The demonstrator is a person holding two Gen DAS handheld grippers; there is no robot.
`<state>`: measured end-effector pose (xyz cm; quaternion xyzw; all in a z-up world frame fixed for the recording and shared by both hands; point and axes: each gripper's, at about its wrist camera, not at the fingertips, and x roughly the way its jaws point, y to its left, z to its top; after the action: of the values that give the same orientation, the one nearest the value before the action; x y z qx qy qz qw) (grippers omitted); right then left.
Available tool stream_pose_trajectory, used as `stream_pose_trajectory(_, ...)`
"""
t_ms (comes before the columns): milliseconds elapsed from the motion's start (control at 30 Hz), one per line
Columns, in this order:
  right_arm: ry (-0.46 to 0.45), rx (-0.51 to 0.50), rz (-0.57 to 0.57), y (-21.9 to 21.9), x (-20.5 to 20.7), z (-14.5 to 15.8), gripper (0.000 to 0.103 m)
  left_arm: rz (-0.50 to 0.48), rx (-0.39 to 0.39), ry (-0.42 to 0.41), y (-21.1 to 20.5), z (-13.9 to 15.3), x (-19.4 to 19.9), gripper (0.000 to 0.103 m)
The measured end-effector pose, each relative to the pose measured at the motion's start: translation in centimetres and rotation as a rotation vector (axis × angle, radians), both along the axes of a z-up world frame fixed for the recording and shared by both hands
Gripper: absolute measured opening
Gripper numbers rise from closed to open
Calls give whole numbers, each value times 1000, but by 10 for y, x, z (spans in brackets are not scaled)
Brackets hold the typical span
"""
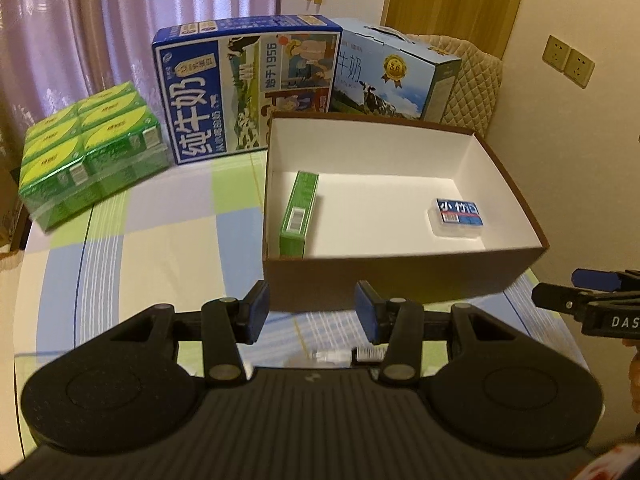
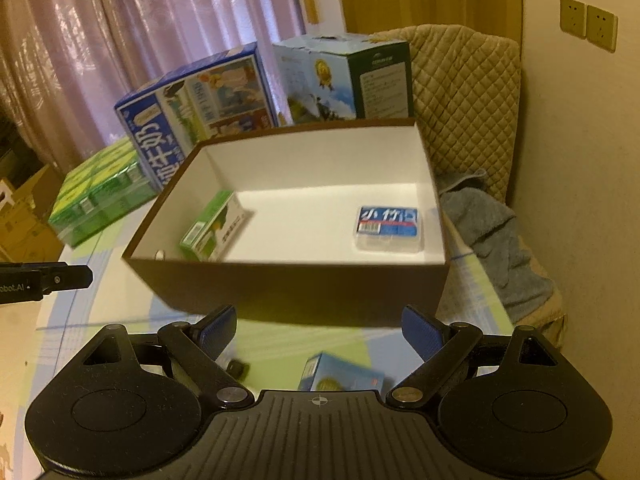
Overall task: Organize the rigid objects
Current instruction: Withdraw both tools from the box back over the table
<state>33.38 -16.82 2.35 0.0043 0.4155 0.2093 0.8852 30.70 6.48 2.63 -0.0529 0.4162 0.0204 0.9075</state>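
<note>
A brown cardboard box (image 1: 400, 280) (image 2: 300, 288) with a white inside stands open on the checked tablecloth. Inside it, a green carton (image 1: 300, 208) (image 2: 212, 224) lies at the left and a clear plastic case with a blue label (image 1: 460, 216) (image 2: 388, 228) at the right. My left gripper (image 1: 312, 312) hovers in front of the box's near wall, open, nothing between its blue pads. My right gripper (image 2: 320, 330) is also before the box, open wide and empty. Under it on the cloth lie a small light-blue box (image 2: 340, 376) and a small black item (image 2: 238, 368). A small clear object (image 1: 340, 356) lies under the left gripper.
Behind the brown box stand a dark-blue milk case (image 1: 244, 84) and a light-blue milk case (image 1: 392, 76). A wrapped pack of green cartons (image 1: 92, 152) sits at the back left. A quilted chair (image 2: 468, 92) with a grey towel (image 2: 492, 232) is right of the table.
</note>
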Motion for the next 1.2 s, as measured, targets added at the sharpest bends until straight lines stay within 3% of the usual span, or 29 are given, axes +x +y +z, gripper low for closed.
stream_pose_trajectory(500, 70, -9, 34, -1, -54, -20, 87, 42, -24, 46, 6, -15, -63, 42)
stream_pose_trajectory(1200, 141, -64, 43, 6, -74, -55, 87, 92, -49, 156, 15, -58, -112, 42)
